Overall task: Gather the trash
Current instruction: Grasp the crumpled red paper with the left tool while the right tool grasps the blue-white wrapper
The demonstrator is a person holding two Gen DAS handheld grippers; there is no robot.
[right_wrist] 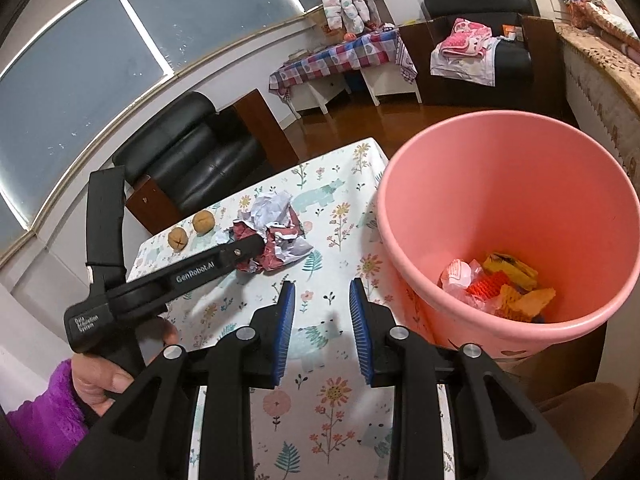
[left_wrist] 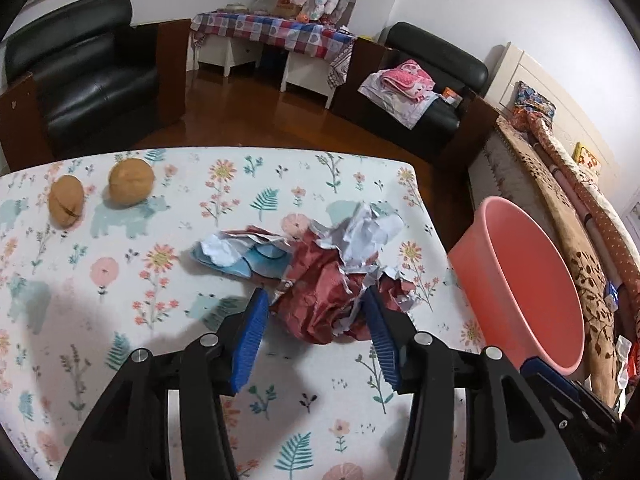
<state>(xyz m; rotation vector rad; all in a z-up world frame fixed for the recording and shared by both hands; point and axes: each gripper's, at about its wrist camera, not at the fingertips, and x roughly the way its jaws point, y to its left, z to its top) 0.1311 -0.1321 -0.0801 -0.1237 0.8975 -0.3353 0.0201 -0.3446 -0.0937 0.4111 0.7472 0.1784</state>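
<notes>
Surface (left_wrist: pixel 208 360) w/ white floral-and-bear print cloth, edge running along wood floor (left_wrist: pixel 256 120). On it, far left: two round brown walnuts (left_wrist: pixel 66 205) side by side, just apart. Mid-right: crumpled red-and-white paper wad (left_wrist: pixel 336 280), touching a smaller crumpled blue-and-white paper (left_wrist: pixel 244 254) on its left. Pink bucket (left_wrist: pixel 524 276) off the right edge, base hidden.

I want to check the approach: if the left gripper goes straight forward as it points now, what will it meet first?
Most likely the crumpled red and white paper: the left gripper is open, with its fingers already on either side of it.
</notes>
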